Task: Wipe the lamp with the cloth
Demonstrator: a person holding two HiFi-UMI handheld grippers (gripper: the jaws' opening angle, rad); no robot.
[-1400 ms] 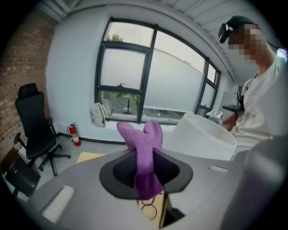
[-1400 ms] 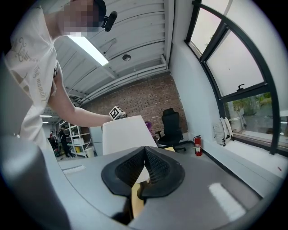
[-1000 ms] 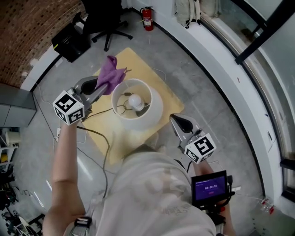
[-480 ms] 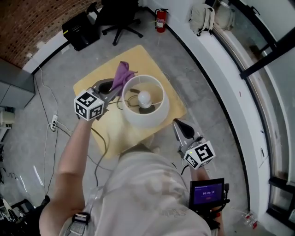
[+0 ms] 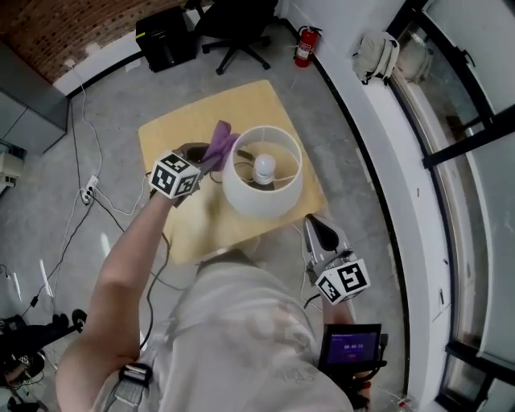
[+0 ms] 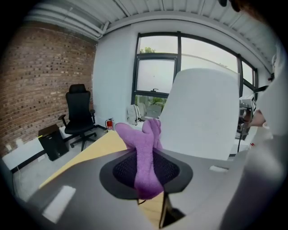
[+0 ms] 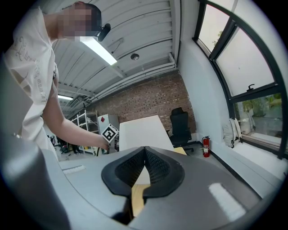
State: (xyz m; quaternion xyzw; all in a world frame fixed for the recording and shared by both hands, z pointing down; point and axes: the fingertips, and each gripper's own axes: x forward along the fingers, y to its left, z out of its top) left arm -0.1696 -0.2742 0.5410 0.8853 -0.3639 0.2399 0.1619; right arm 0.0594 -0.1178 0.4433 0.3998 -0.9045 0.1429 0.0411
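A white lamp (image 5: 264, 173) with a round shade and a bare bulb (image 5: 264, 166) stands on a small yellow table (image 5: 181, 217). My left gripper (image 5: 208, 154) is shut on a purple cloth (image 5: 220, 143), held against the left outer side of the shade. In the left gripper view the cloth (image 6: 145, 158) hangs pinched between the jaws with the shade (image 6: 202, 114) just beyond. My right gripper (image 5: 315, 232) hangs off the table's near right corner, its jaws shut with nothing between them; in the right gripper view the shade (image 7: 145, 133) stands ahead.
A black office chair (image 5: 238, 22) and a red fire extinguisher (image 5: 305, 45) stand past the table by the curved white wall. A black box (image 5: 166, 36) sits at the brick wall. Cables (image 5: 84, 193) trail over the grey floor at left.
My left gripper has come down with the cloth from above the shade's rim to its left outer side. The right gripper has stayed where it was.
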